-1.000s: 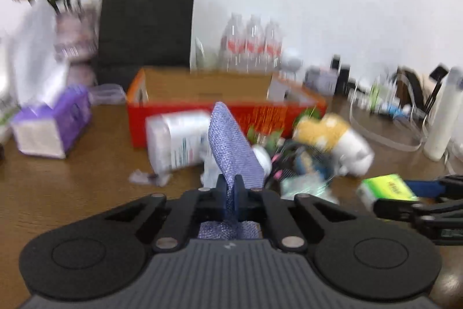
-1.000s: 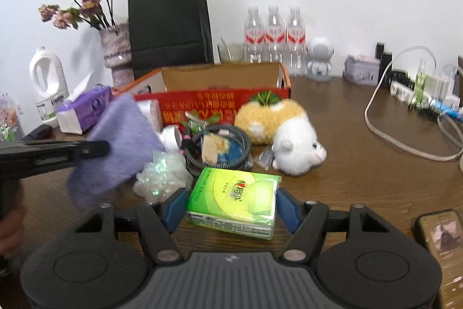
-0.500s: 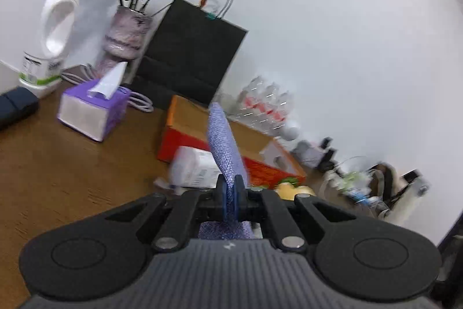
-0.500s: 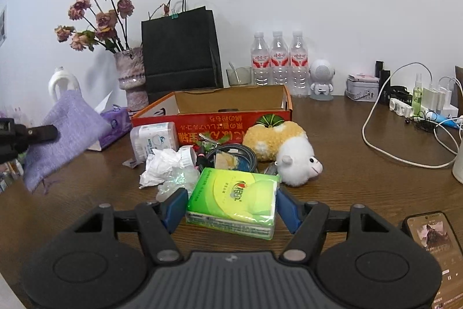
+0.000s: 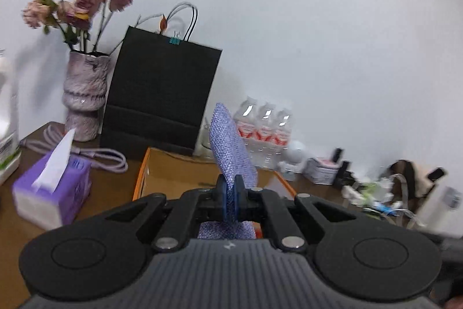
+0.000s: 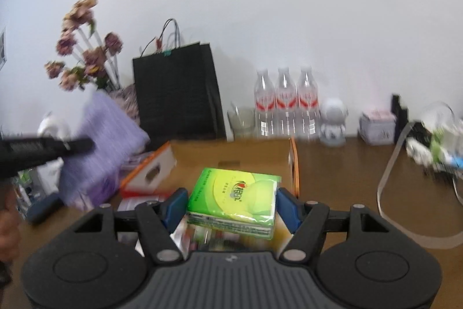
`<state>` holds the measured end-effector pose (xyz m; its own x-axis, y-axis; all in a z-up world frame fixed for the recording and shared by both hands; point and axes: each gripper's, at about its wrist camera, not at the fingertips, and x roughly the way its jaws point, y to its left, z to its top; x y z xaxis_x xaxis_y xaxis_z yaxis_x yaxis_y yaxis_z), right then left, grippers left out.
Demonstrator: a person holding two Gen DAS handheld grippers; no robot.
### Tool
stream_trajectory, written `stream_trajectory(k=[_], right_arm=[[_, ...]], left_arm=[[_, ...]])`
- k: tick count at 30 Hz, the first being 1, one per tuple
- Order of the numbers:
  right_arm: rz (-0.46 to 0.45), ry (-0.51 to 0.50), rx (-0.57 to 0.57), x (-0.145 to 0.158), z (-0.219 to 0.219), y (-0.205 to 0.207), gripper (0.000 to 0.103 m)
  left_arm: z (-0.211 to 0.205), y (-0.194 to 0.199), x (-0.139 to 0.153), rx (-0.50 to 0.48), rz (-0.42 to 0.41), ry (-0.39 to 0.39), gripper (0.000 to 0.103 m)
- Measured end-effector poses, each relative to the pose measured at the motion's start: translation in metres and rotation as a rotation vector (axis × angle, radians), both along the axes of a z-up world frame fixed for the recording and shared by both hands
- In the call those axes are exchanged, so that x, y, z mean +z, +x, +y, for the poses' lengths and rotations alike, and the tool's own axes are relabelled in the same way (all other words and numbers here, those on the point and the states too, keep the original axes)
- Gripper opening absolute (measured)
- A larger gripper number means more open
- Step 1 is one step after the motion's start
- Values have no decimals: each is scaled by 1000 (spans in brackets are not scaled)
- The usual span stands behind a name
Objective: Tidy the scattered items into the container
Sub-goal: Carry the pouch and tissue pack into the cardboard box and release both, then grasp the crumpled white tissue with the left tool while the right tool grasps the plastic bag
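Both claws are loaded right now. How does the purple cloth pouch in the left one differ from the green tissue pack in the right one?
The purple pouch is soft woven cloth and sticks up limply; the green tissue pack is a glossy, printed, flat block lying level. The left claw is pinched nearly closed on the thin pouch; the right claw stands wide around the broad pack. Both are lifted off the table near the cardboard box.

pouch (image 5: 231,152): purple weave | tissue pack (image 6: 235,193): green-yellow | box (image 5: 176,173): orange-red | bag (image 5: 162,94): black
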<state>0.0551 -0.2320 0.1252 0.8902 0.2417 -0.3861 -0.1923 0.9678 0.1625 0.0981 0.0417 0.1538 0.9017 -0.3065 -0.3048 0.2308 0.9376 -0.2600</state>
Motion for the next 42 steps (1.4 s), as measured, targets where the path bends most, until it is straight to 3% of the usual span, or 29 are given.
stream_trajectory(k=[3,6,9,12,14,15,17,18,19,22,24,27,28,33,37,40,42], right_arm=[[68,9,14,15,-2,77,66],[160,-10,13,12,4,153,66],[267,-72,-4,-9,19,225,66],[394,-80,10,-38,30,276,66],[455,-137,-19,-59,39,300,66],[472,-167,-34,-66,41,309,66],[496,-207,-33,-76,45,321,66],[509,-226,-33,-80,46,325,67],[518,-243,-33,-84,47,329,67],[517,-296,-49,-88,49,333,74],[513,-275,-66,-79,45,334,83],[512,-206,-63,-59,38,325,93],[512,-194,-61,-52,36,319,93],[495,-173,-55,-22,29,273,93],[390,-126,-47,-4,25,210,93],[220,-98,-41,1,23,154,93],[108,-106,-50,-1,23,122,96]], left_arm=[[-14,68,-5,-4,88,37,5],[-23,130,-19,8,208,59,5],[-31,187,-42,67,337,111,5],[-43,218,-65,159,417,232,9],[-46,233,-77,171,474,273,15],[-47,236,-80,169,487,293,20],[-45,239,-83,178,480,327,73],[-43,240,-83,176,472,339,79],[-41,240,-84,163,468,349,79],[-40,238,-78,166,478,370,79],[-40,234,-69,181,473,369,80],[-36,228,-54,218,471,381,93],[-34,224,-50,227,472,380,100],[-26,180,-26,227,417,349,103],[-27,117,-15,229,262,338,103],[-28,65,-18,230,135,328,103],[-28,41,-22,226,111,316,103]])
